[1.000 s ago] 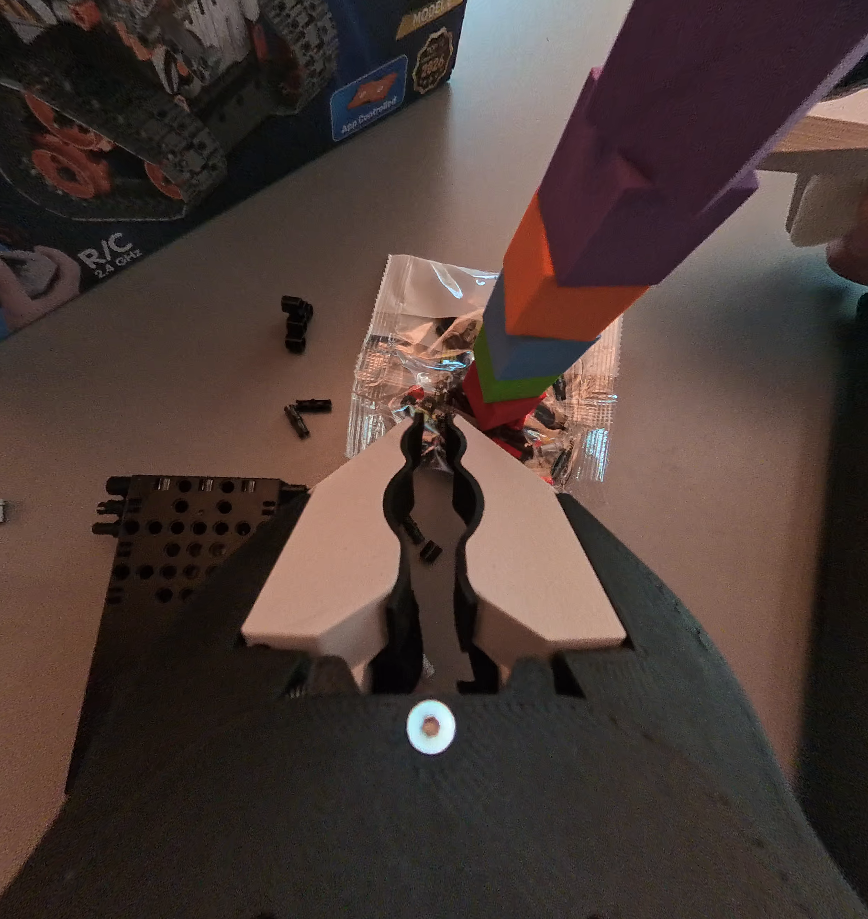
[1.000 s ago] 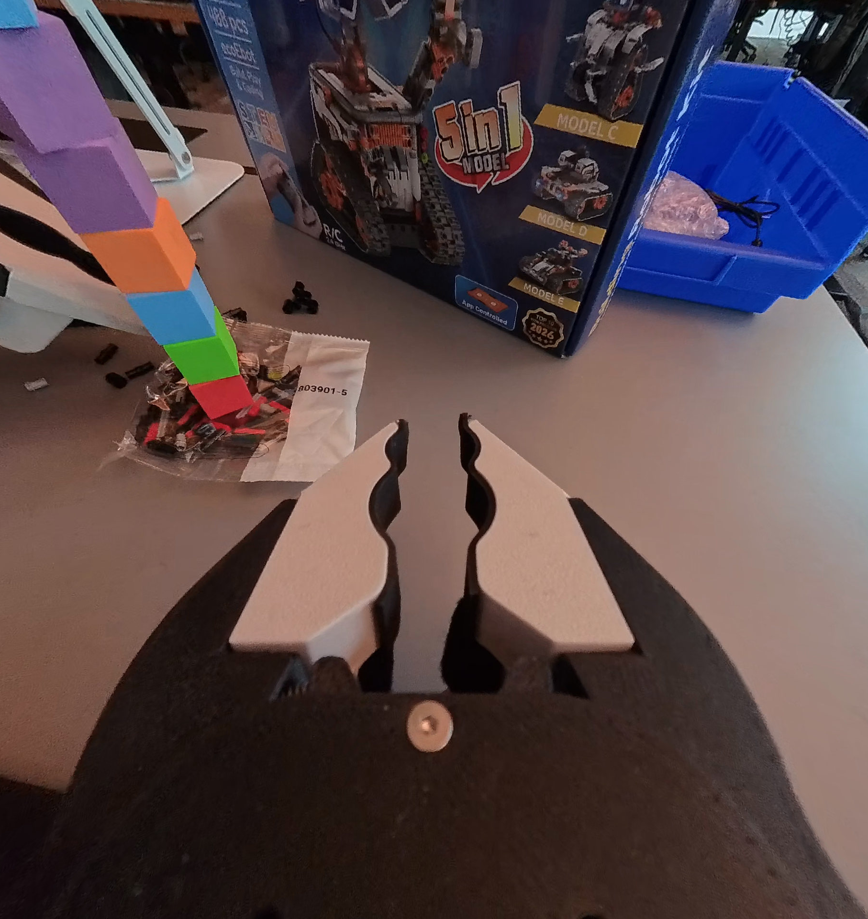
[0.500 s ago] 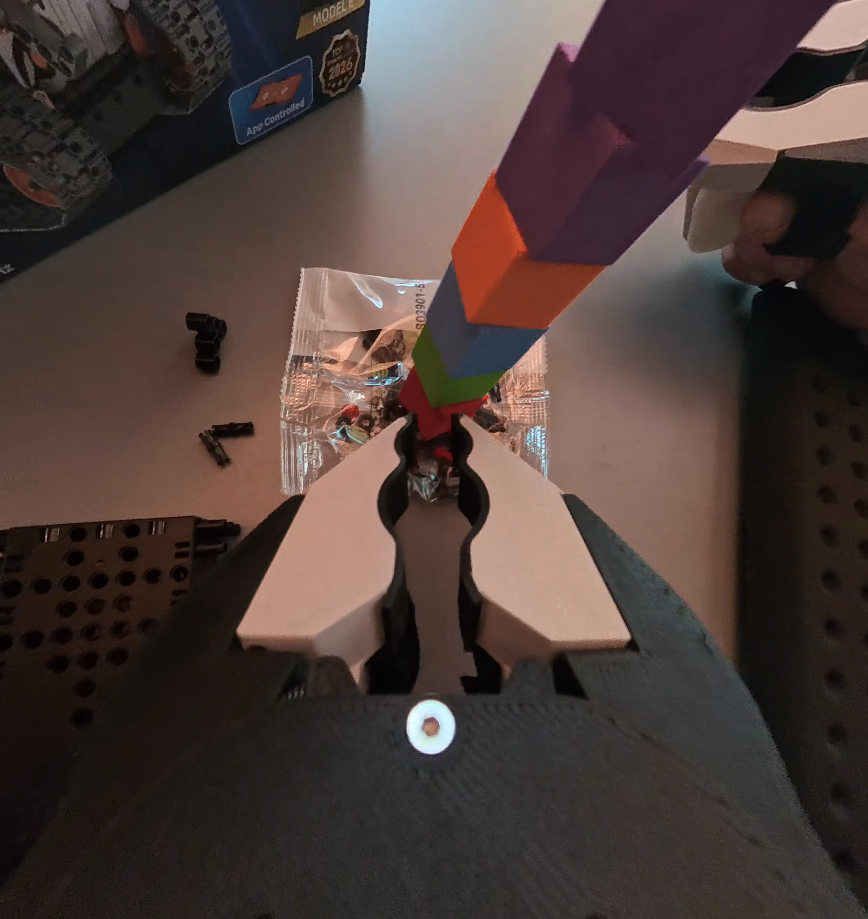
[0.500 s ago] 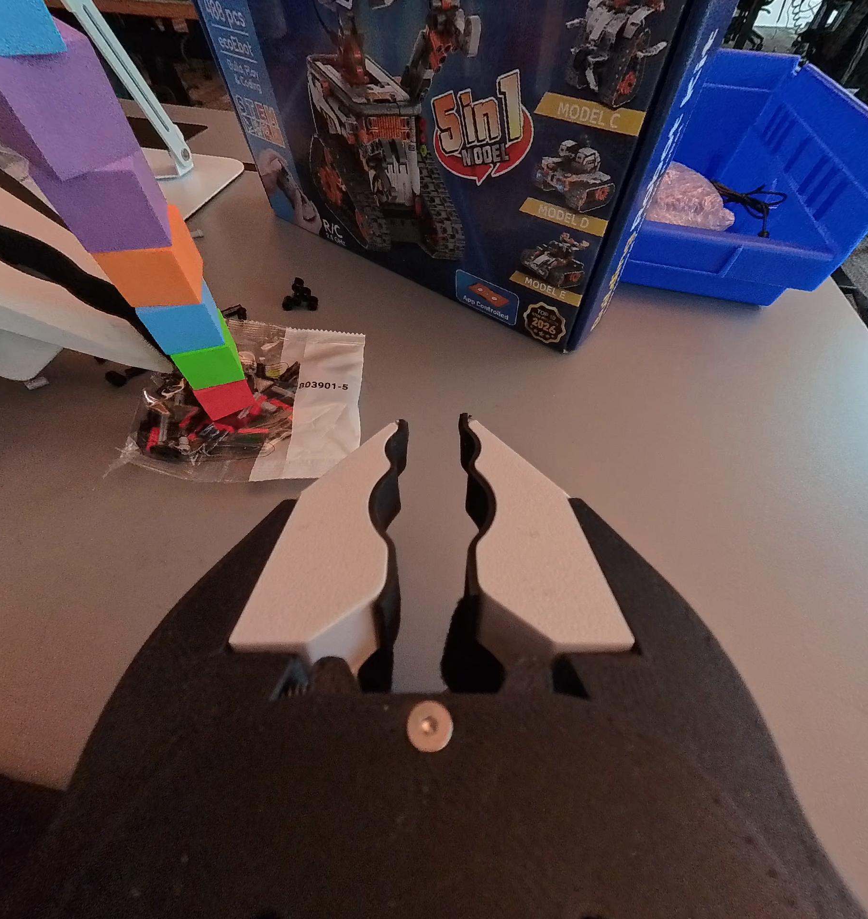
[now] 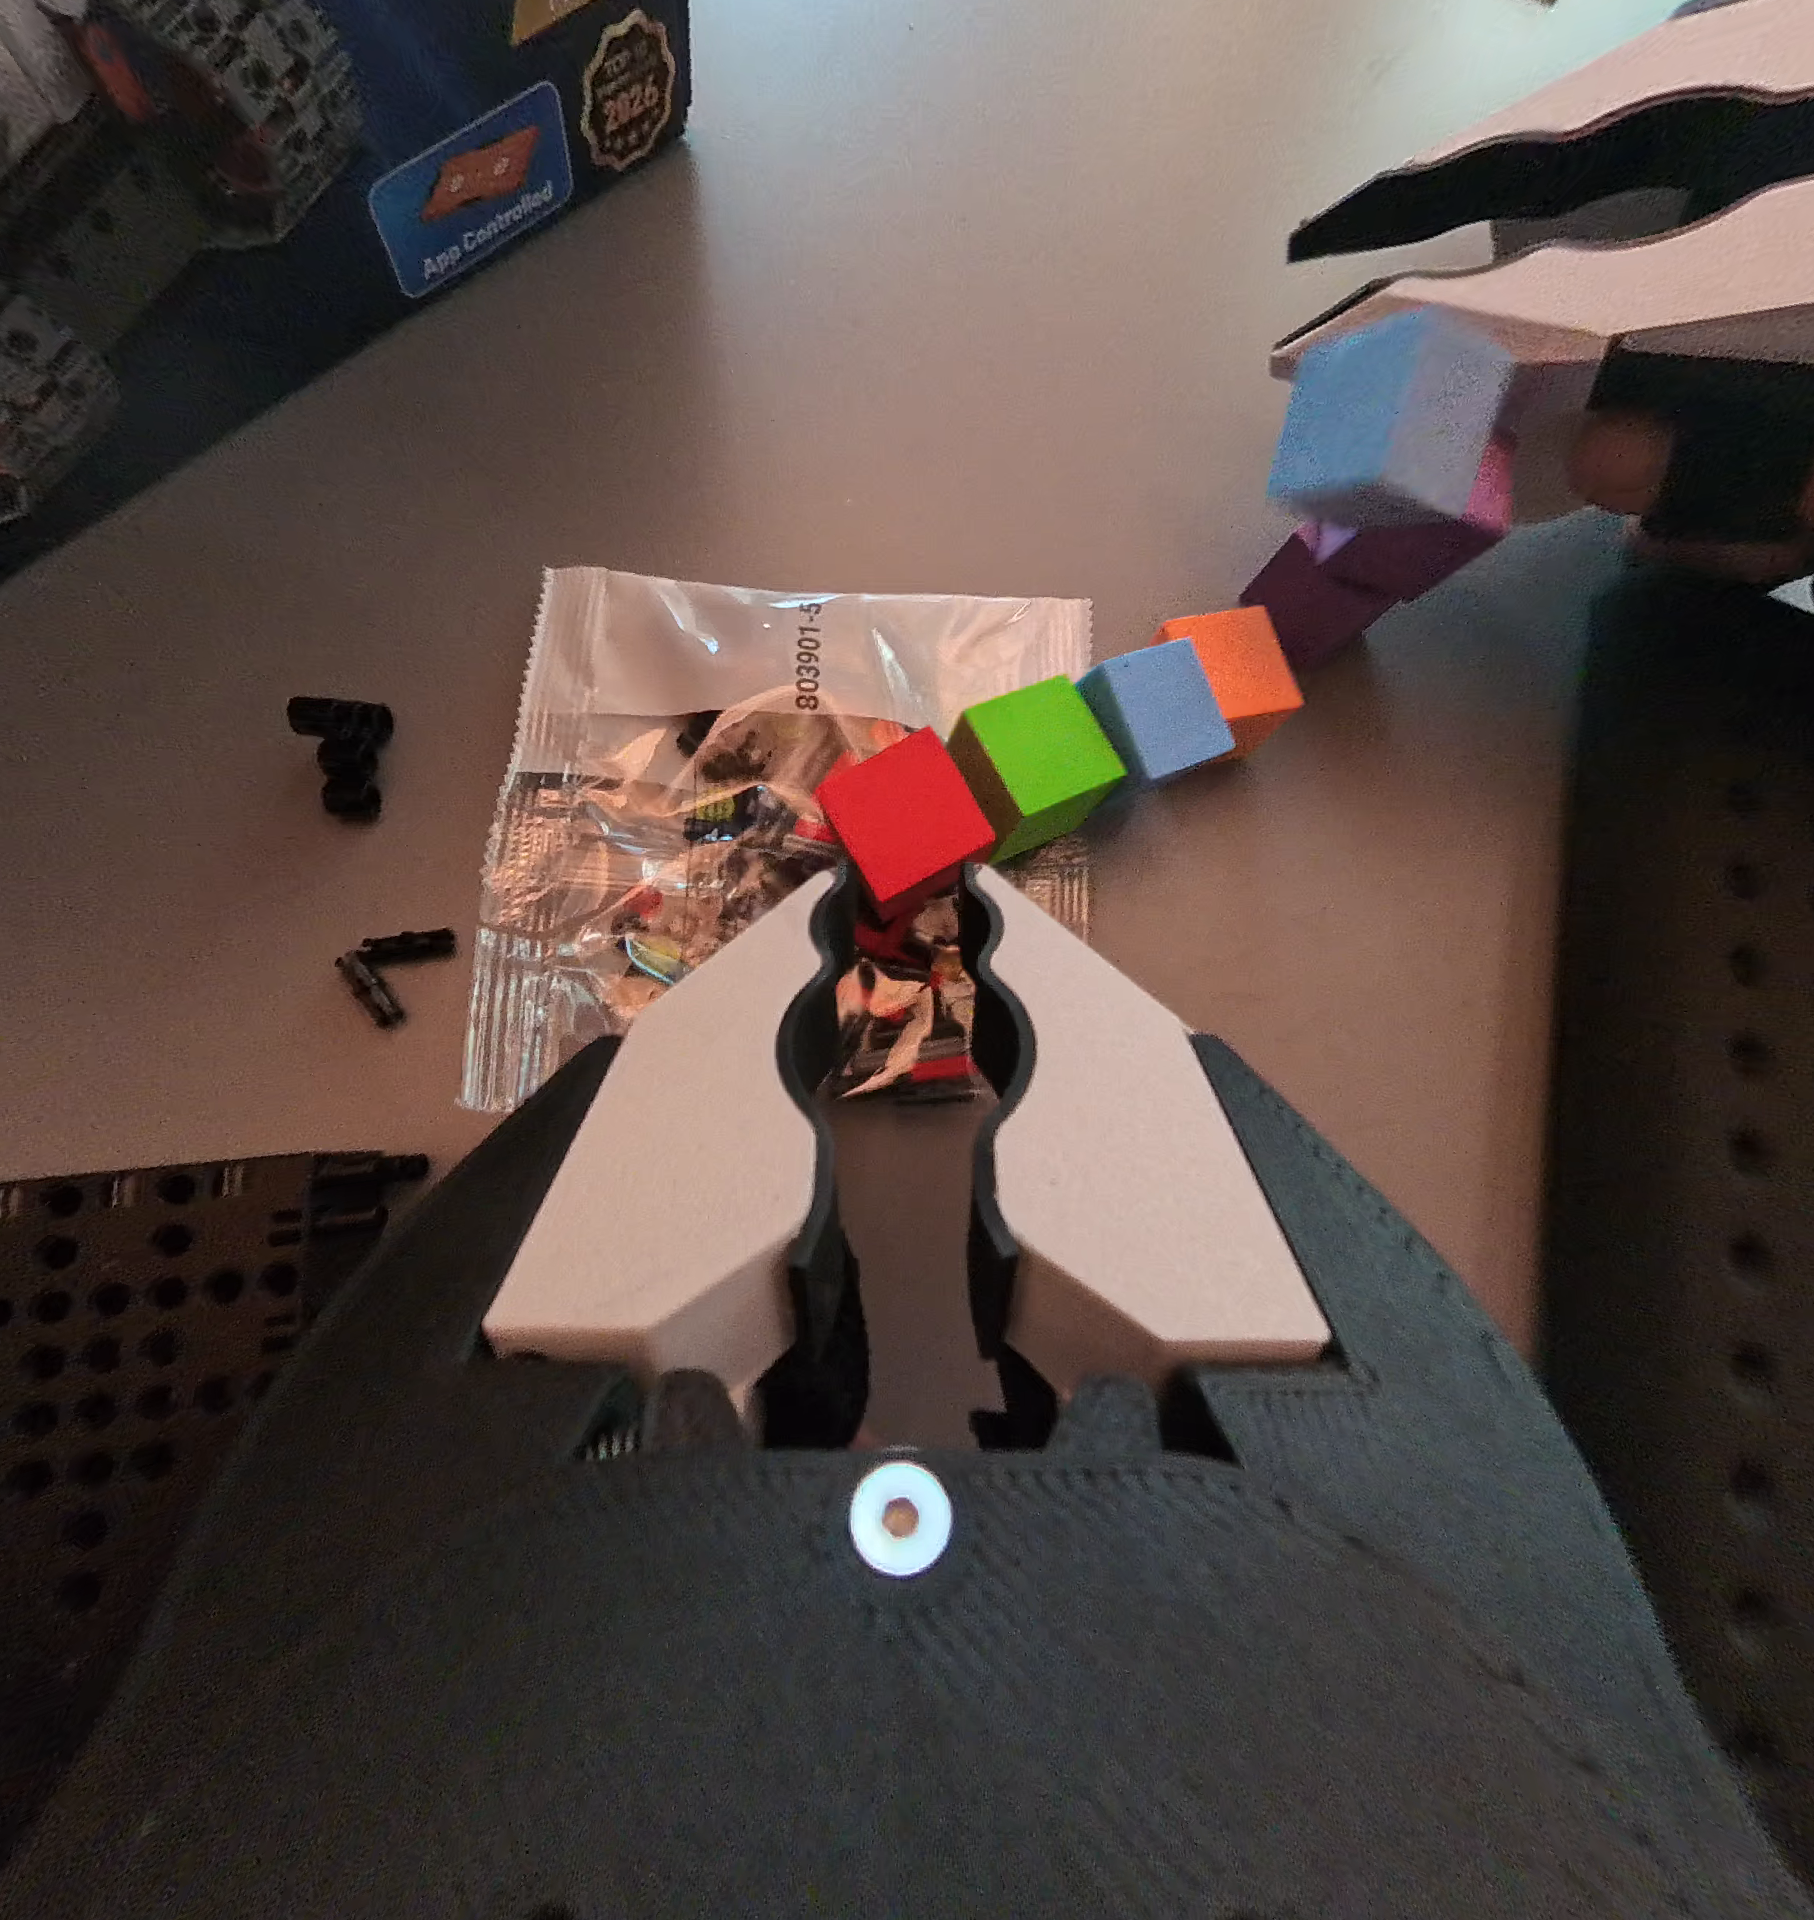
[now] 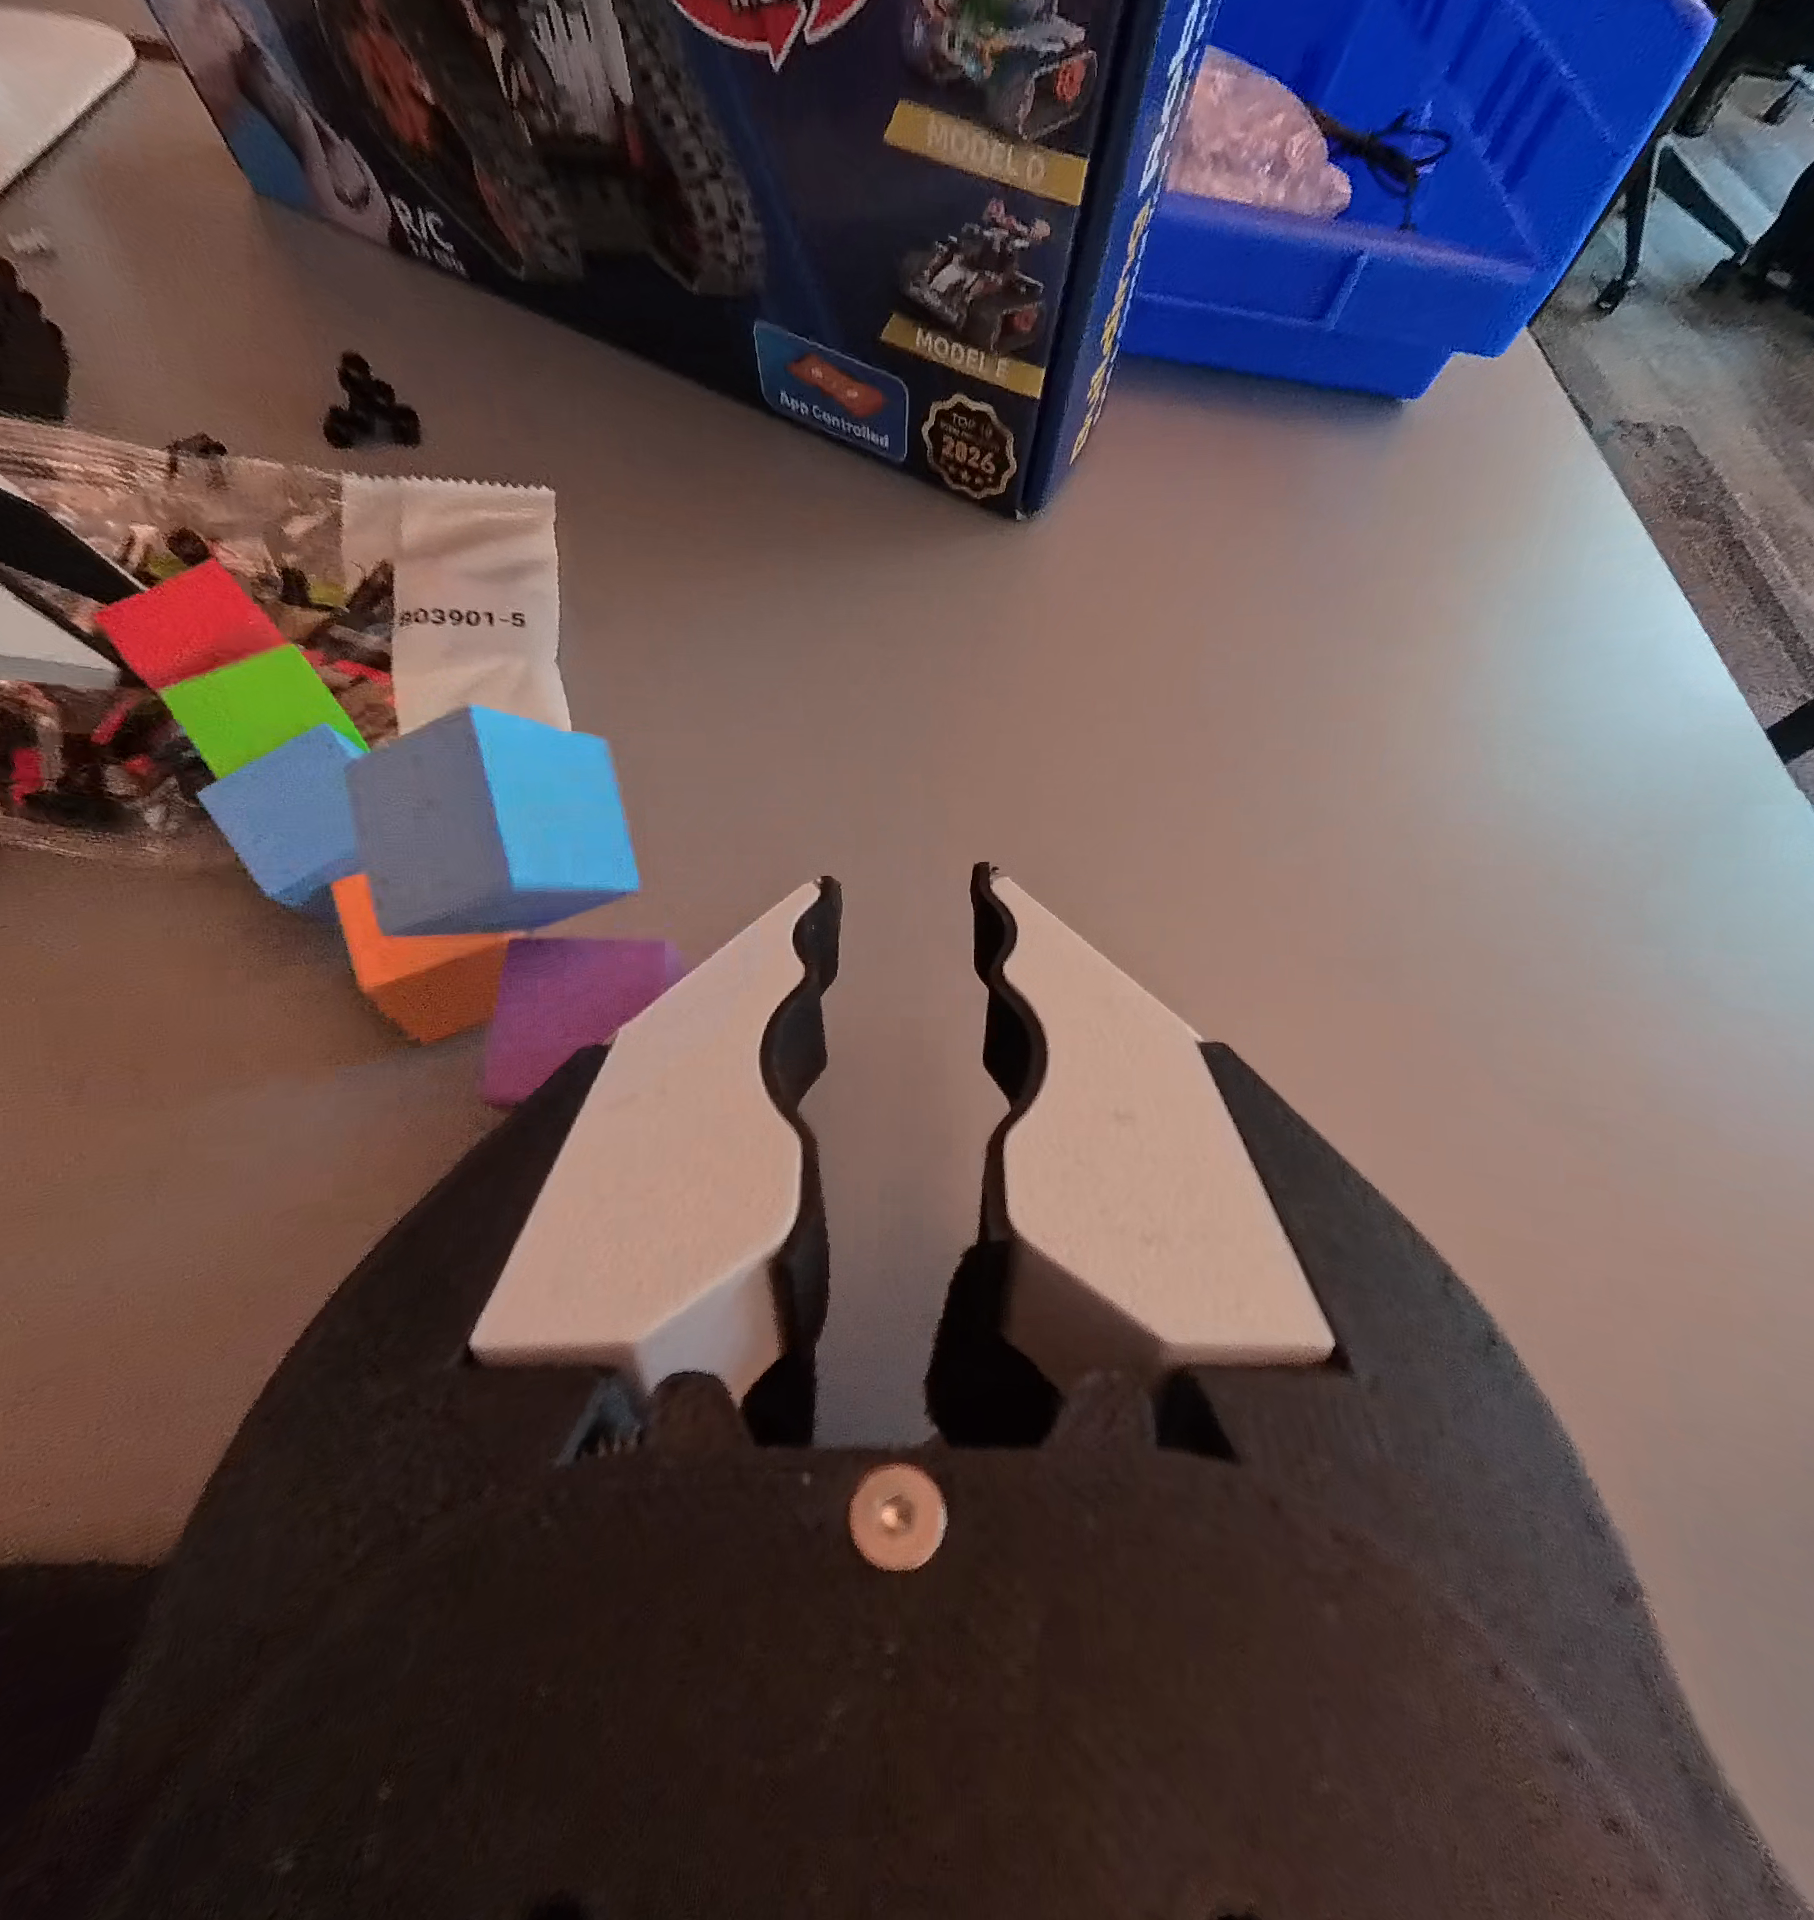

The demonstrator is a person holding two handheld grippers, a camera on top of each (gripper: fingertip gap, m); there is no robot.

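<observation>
A row of foam cubes lies toppled on the grey table: red point(image 5: 903, 816), green point(image 5: 1038, 758), blue point(image 5: 1157, 707), orange point(image 5: 1241, 665), purple point(image 5: 1339, 592). A blurred light-blue cube point(image 5: 1391, 416) is off the row's far end. My left gripper point(image 5: 903, 883) is open, and the red cube's near edge sits at its tips, over a clear bag of small parts point(image 5: 674, 727). My right gripper point(image 6: 901, 878) is open and empty over bare table, with the purple cube point(image 6: 570, 997) against its left finger. The light-blue cube point(image 6: 492, 816) hangs tilted over the orange one point(image 6: 415, 966).
A dark-blue toy box point(image 6: 674, 156) stands at the back, with a blue bin point(image 6: 1402, 208) to its right. Loose black pins point(image 5: 394, 966) and a black connector point(image 5: 342, 748) lie left of the bag. A black perforated plate point(image 5: 103, 1299) lies near left. The table's edge point(image 6: 1713, 623) runs on the right. My left tips are roughly 11 cm from the black connector point(image 5: 342, 748). Seen from the right wrist view point(image 6: 361, 407) as well.
The upright stack of cubes has fallen over to the right and now lies in a row; its top light-blue cube has come loose. My right gripper has moved in lower and closer.
</observation>
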